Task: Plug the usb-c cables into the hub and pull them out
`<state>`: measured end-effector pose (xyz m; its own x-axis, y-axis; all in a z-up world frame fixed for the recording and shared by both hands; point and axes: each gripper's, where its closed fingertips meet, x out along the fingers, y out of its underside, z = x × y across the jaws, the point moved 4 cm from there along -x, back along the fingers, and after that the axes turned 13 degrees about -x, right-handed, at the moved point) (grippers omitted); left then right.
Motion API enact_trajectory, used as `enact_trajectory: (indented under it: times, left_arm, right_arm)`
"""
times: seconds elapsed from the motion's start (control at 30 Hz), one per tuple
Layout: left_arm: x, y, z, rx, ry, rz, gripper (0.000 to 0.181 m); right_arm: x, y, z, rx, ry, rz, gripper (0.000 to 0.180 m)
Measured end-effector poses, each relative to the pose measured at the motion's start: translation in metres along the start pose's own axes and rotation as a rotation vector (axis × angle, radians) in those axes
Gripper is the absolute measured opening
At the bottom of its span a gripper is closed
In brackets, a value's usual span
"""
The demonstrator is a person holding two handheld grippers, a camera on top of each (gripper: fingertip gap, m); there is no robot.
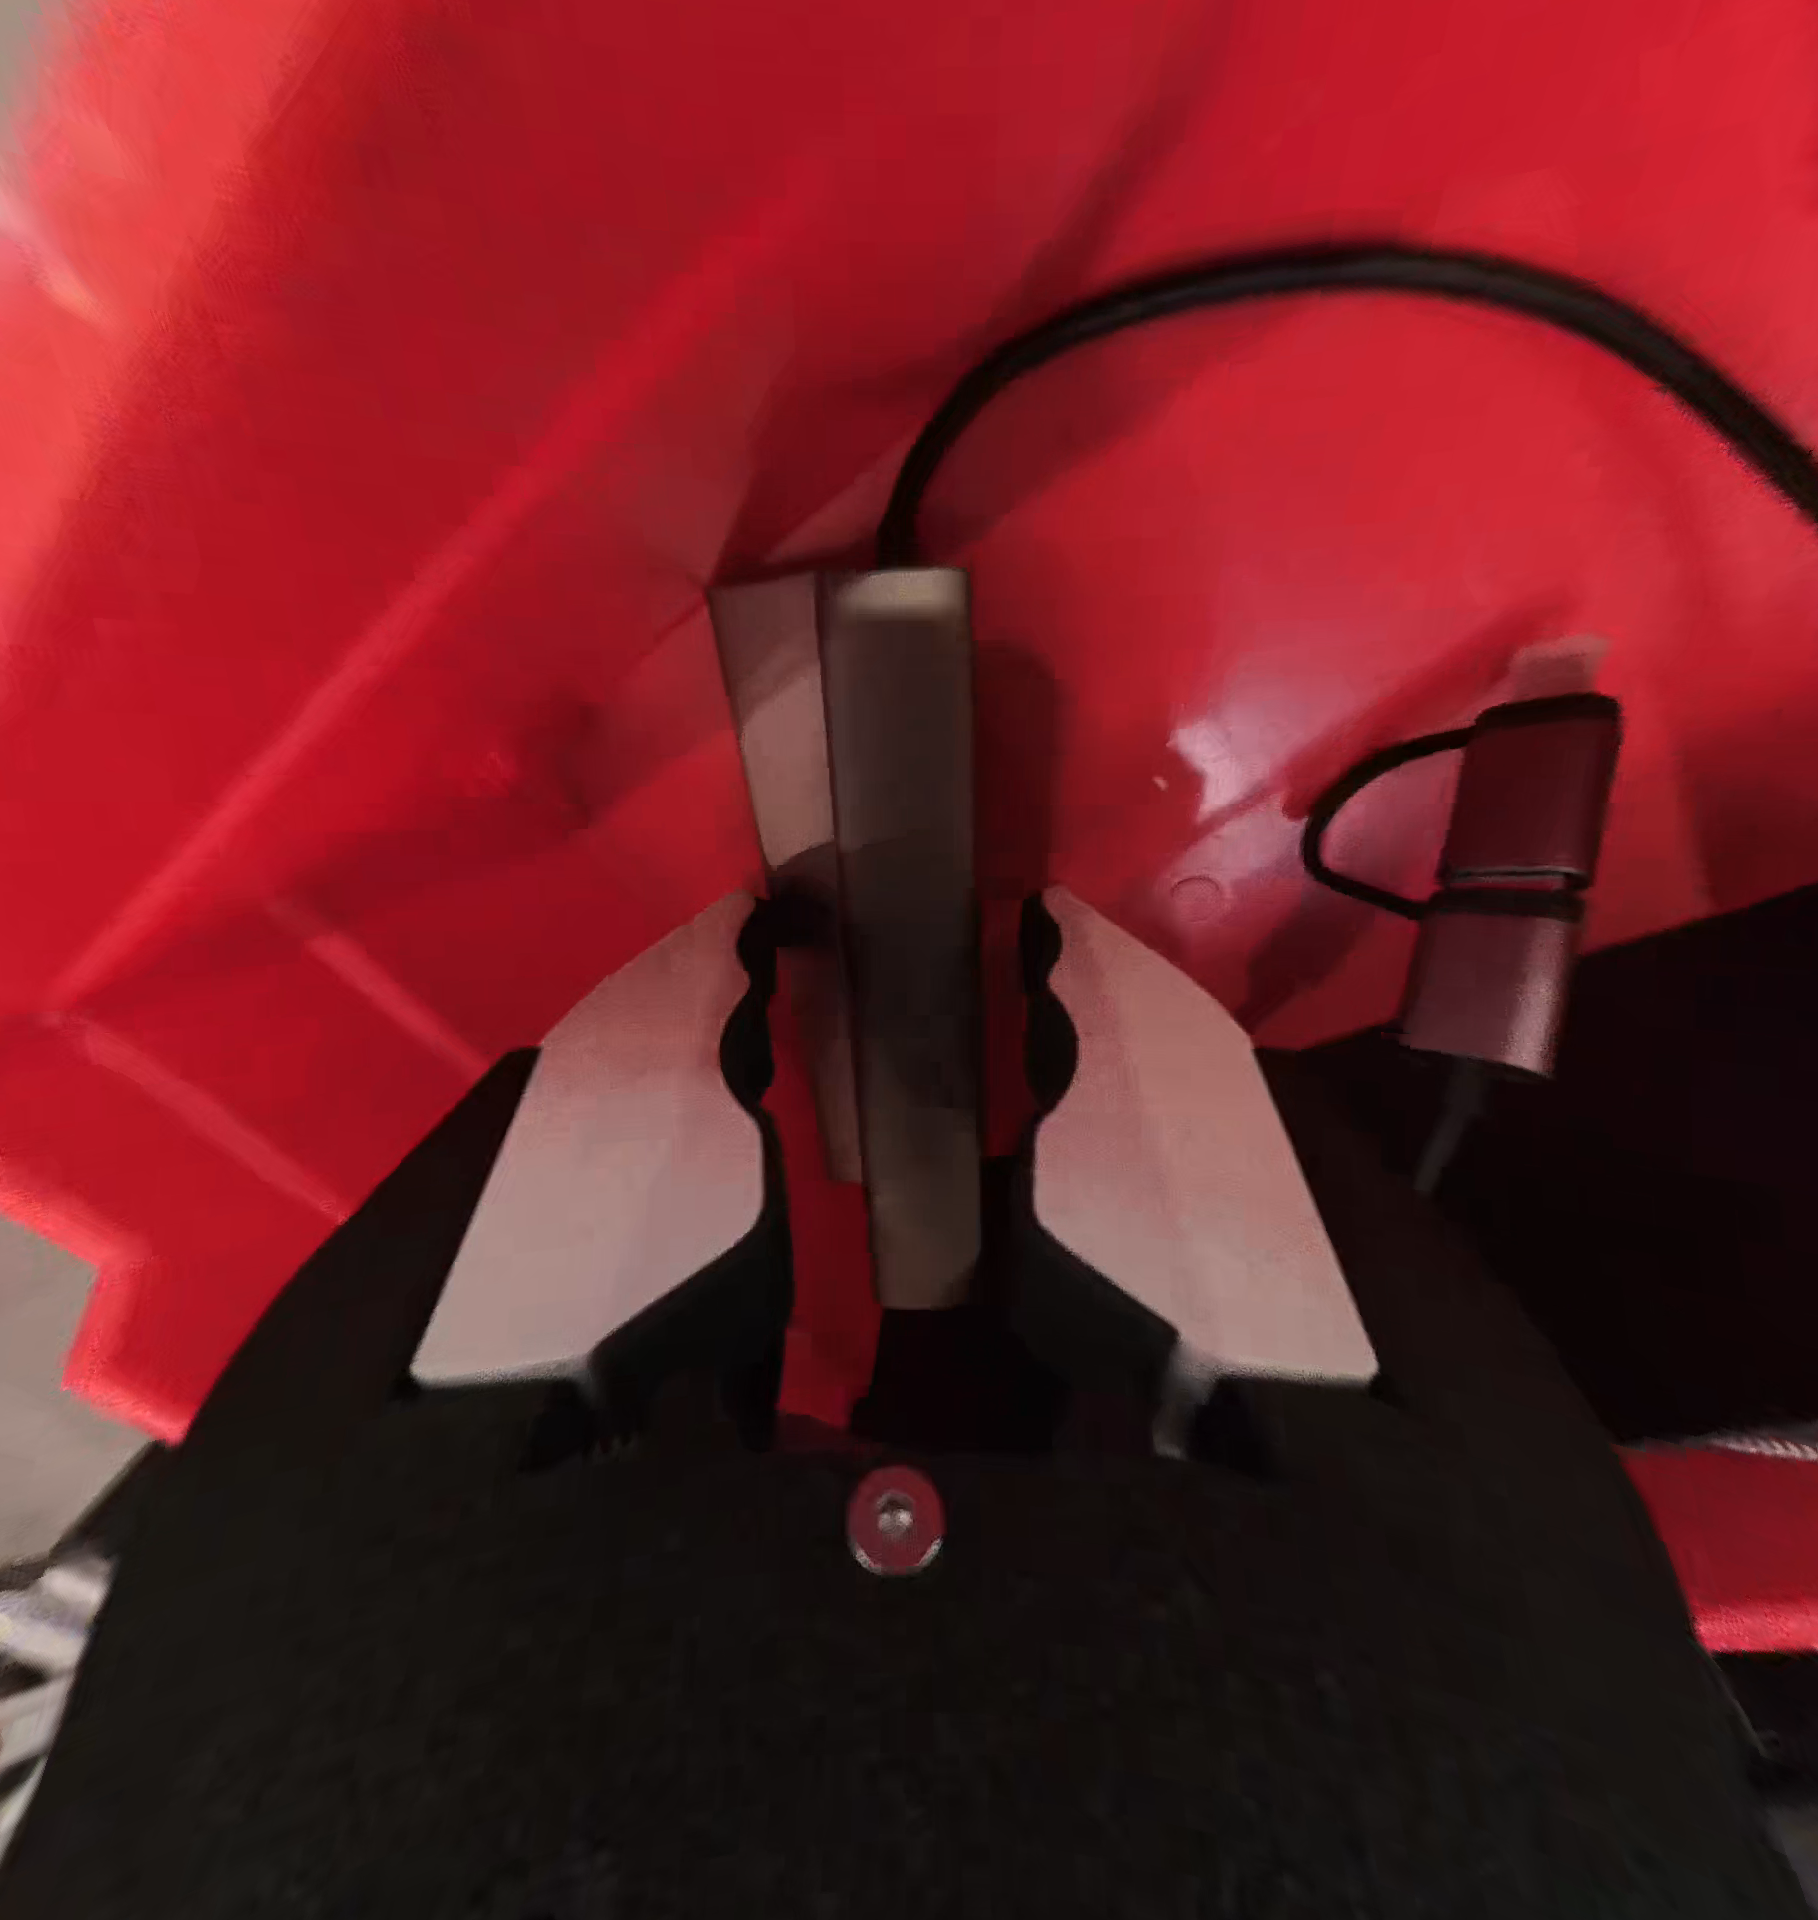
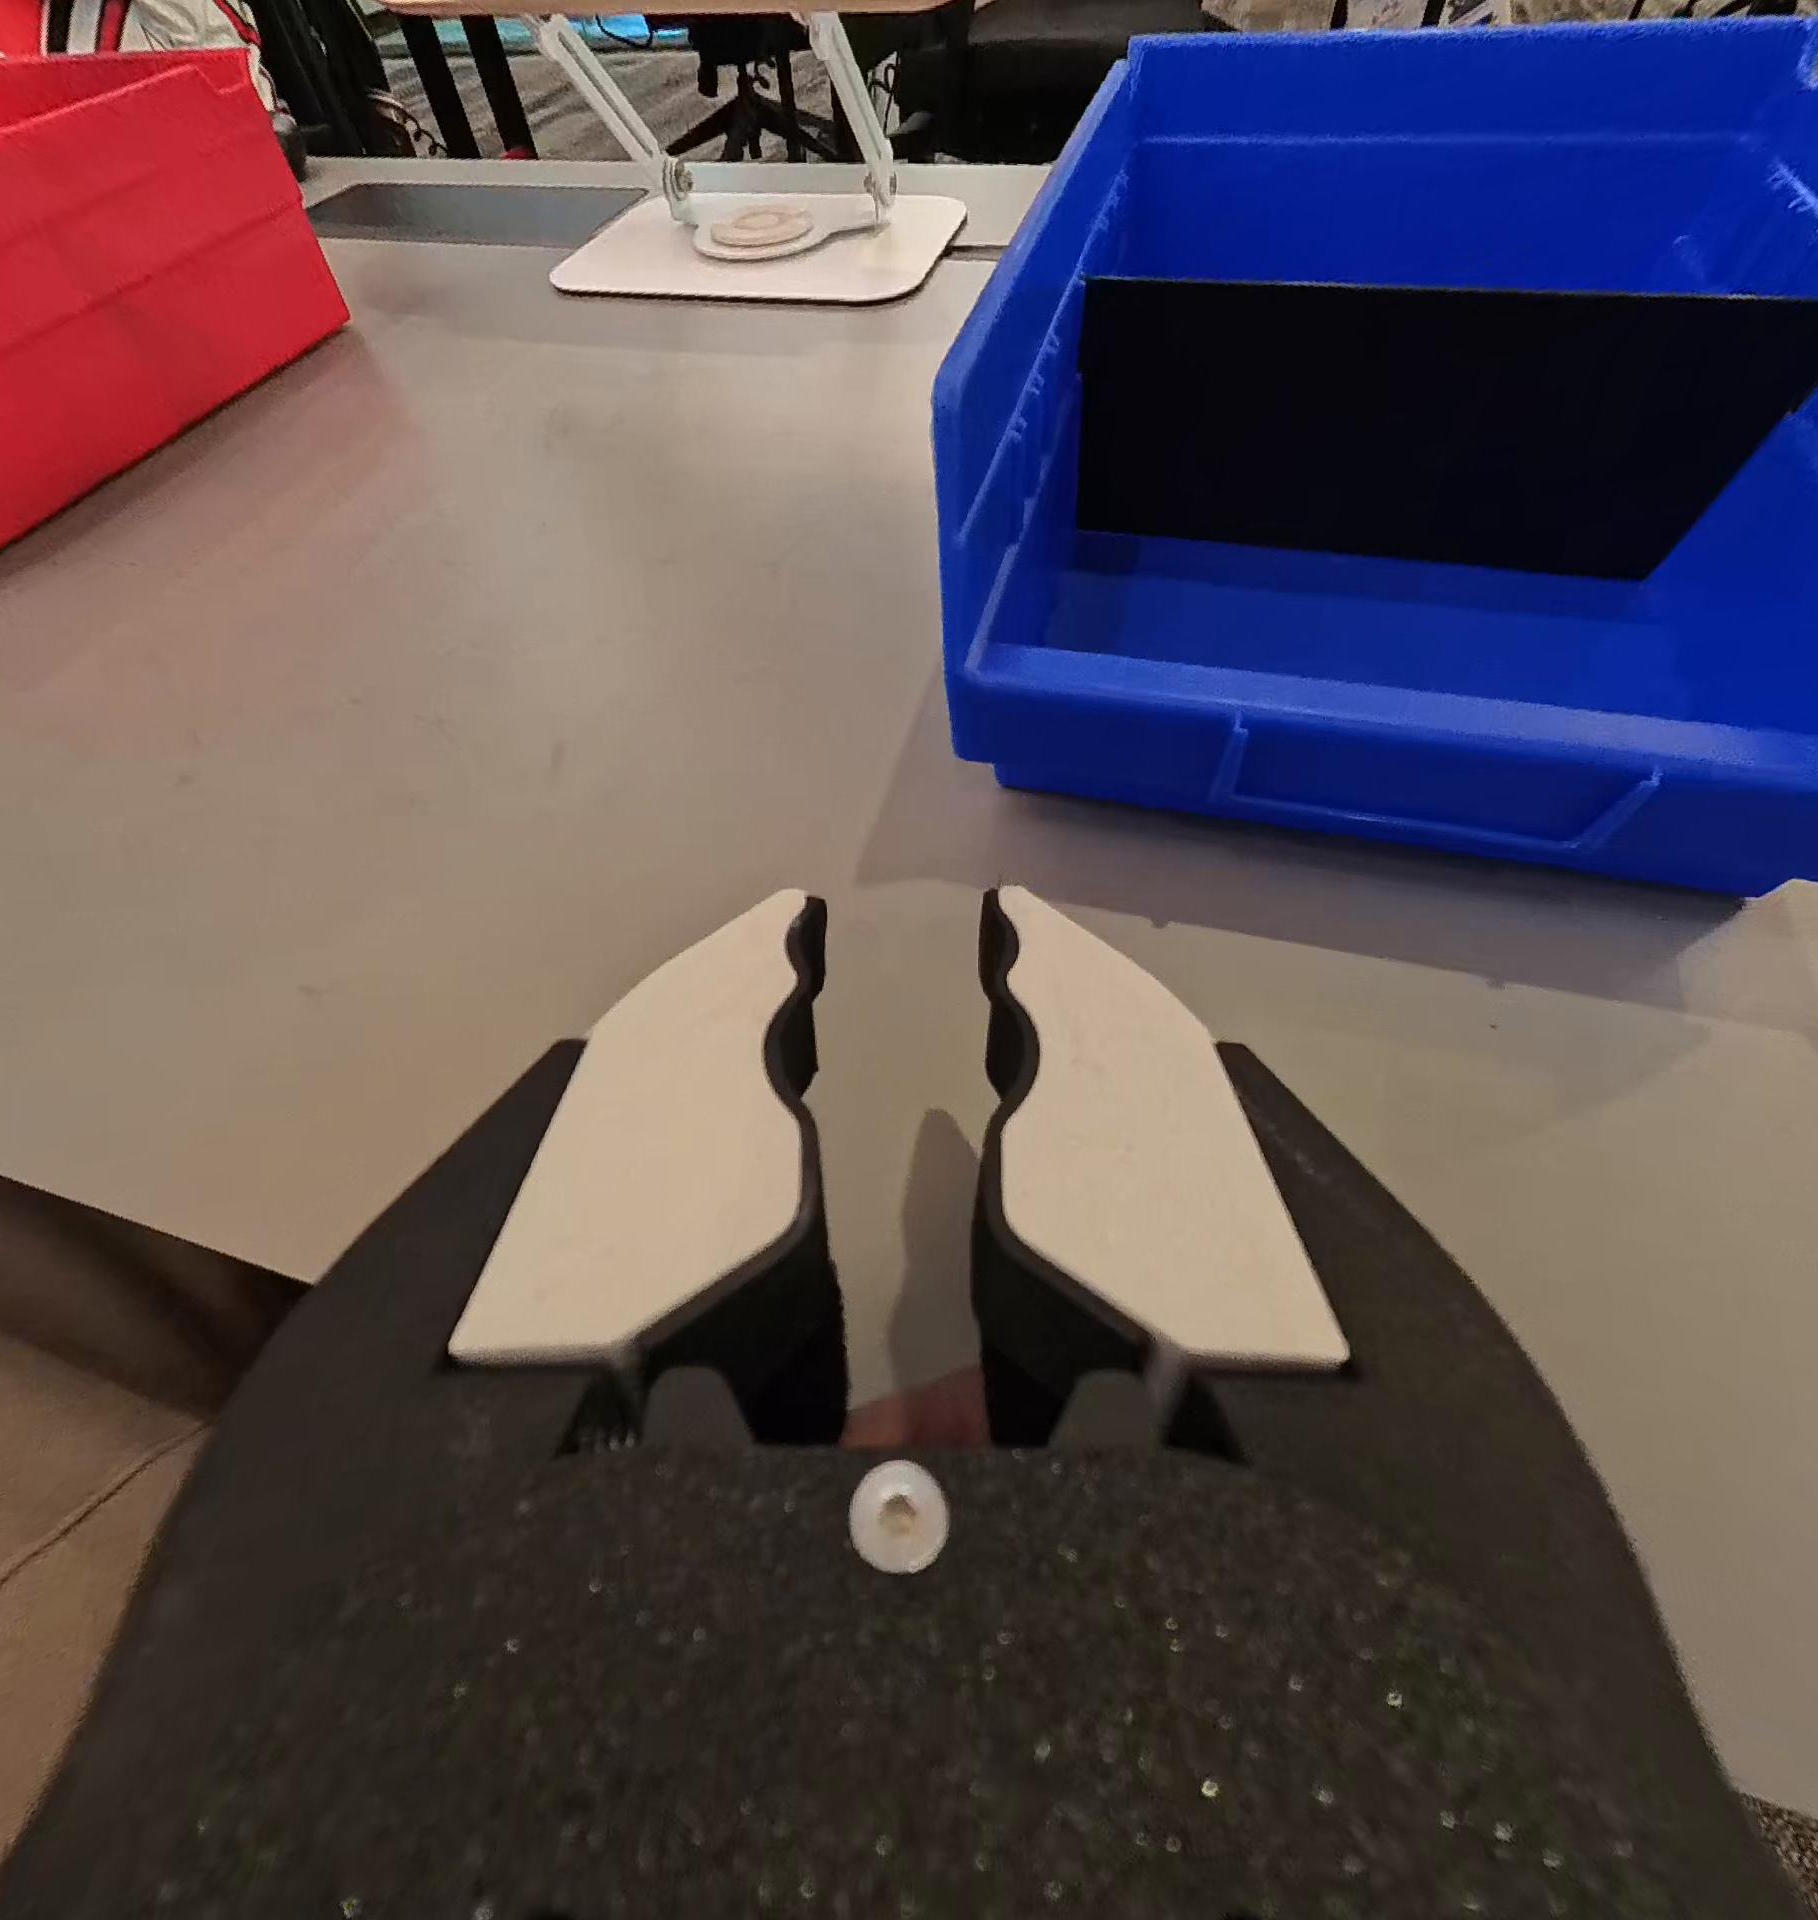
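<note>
While the left gripper (image 1: pixel 900 935) pinches the grey hub (image 1: pixel 910 935) edge-on inside a red bin (image 1: pixel 365 520), the hub's black cord (image 1: pixel 1248 301) arcs away to the right. Just beside it, apart from the hub, lies a reddish cable plug (image 1: pixel 1507 883), unplugged. Over the grey table (image 2: pixel 469 623), the right gripper (image 2: pixel 903 914) hovers with fingers spread and empty, near a blue bin (image 2: pixel 1404 727). No cable appears seated in the hub, so the plugging and pulling seemingly remain ahead.
</note>
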<state>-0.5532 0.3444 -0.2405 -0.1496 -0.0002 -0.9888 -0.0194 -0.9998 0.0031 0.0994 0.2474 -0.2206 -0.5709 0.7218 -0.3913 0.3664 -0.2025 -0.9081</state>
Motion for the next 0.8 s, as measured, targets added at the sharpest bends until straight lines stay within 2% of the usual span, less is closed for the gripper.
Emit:
enact_trajectory:
  times: [0.1,0.37,0.5,0.57,0.7,0.8]
  left_arm:
    - [-0.001,0.001,0.007,0.025,-0.095,-0.001,0.024]
    - [-0.079,0.007,0.019,0.065,-0.200,-0.309,0.023]
    - [-0.147,0.011,0.020,0.116,-0.323,-0.561,0.023]
    - [-0.190,0.013,0.005,0.175,-0.400,-0.754,0.023]
    - [-0.281,0.031,-0.045,0.242,-0.646,-1.139,0.023]
    - [-0.314,0.052,-0.112,0.421,-0.780,-1.351,0.023]
  right_arm:
    - [0.000,0.000,0.000,-0.009,-0.003,0.003,0.028]
    - [-0.001,-0.006,0.004,-0.023,-0.021,-0.019,0.027]
    - [-0.002,-0.011,0.010,-0.039,-0.028,-0.037,0.027]
    - [-0.003,-0.015,0.013,-0.053,-0.033,-0.049,0.027]
    - [-0.006,-0.023,0.021,-0.072,-0.051,-0.091,0.026]
    - [-0.010,-0.031,0.031,-0.087,-0.103,-0.148,0.027]
